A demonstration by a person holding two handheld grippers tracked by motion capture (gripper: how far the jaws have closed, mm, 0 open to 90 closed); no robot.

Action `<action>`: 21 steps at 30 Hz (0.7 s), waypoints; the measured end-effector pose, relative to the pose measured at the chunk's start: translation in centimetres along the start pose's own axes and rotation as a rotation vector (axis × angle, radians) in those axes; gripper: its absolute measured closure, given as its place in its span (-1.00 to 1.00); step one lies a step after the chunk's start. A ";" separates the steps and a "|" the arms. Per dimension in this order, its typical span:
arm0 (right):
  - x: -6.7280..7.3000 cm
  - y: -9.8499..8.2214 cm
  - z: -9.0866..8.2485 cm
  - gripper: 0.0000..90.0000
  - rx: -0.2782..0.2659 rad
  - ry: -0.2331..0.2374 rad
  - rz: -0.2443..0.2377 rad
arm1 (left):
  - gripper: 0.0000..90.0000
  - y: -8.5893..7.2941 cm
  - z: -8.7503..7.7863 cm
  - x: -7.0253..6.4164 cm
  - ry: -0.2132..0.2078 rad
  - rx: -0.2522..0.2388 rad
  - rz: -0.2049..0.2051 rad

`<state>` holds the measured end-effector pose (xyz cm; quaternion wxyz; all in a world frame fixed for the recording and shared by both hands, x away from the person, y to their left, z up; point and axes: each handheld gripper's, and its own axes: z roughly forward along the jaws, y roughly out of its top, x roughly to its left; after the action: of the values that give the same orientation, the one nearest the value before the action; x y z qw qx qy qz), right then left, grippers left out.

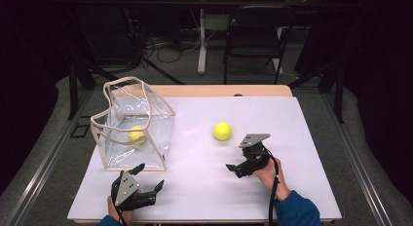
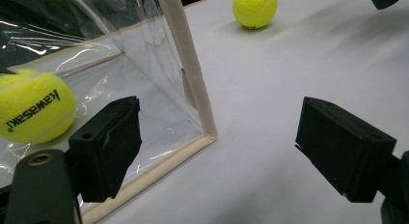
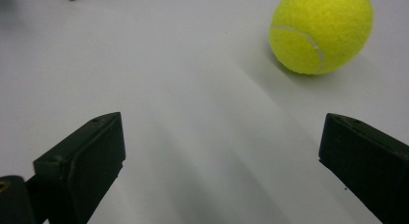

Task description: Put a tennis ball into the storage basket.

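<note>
Clear vinyl bag [image 1: 134,126]: holds one tennis ball [image 1: 137,134], done.
Loose tennis ball [image 1: 222,131]: ahead of right gripper [image 1: 238,168], jaws wide, empty.
Left gripper [image 1: 148,179]: spread, empty, beside bag.
Remaining: bag second ball.

Left gripper [image 1: 148,178] held low at the near left, jaws spread wide, pointing far-right; left hand [image 1: 119,212] gripping from beneath. Right gripper [image 1: 233,168] at the near right, jaws wide apart, aimed left; right hand [image 1: 268,176] clasped behind, blue sleeve [image 1: 297,211] entering from the near edge.
</note>
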<state>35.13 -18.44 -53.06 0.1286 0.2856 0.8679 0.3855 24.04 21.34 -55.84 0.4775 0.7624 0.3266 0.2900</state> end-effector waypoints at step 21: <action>-0.5 -0.2 -0.2 -1.00 0.036 -0.010 -0.004 | -0.64 0.0 -0.1 -0.1 -0.021 -0.003 0.015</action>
<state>35.32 -18.97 -53.07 0.1285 0.2881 0.8745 0.3684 23.92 21.34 -55.79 0.4798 0.7671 0.3153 0.2863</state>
